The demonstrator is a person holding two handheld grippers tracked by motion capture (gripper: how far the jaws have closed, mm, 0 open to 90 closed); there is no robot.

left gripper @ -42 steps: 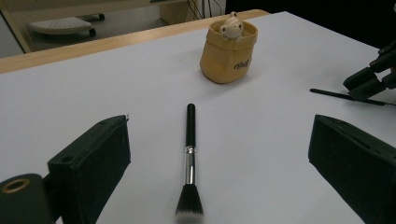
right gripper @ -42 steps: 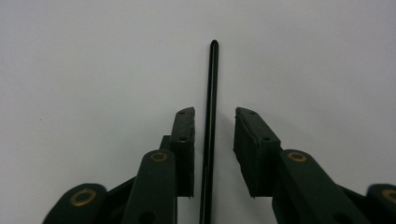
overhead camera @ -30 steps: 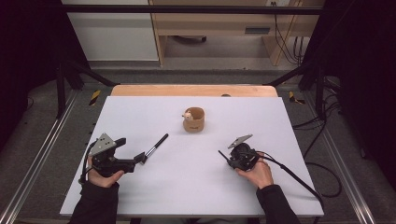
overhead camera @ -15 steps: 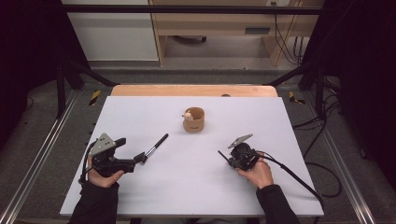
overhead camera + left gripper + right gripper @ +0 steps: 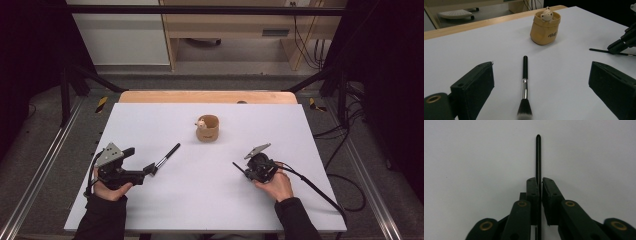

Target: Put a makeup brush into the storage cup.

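Observation:
A black makeup brush lies on the white table, its bristles toward my left gripper. That gripper rests on the table, open wide, and the brush lies untouched between its jaws. A tan cup with a small figure in it stands at the table's middle. My right gripper rests on the table, shut on a thin black stick that pokes out past its tips. Its jaws have just eased open a trifle, with the stick still pinched between them.
The table's wooden far edge runs behind the cup. Metal rails flank the table on the floor. A black cable trails from my right gripper across the table's right front corner.

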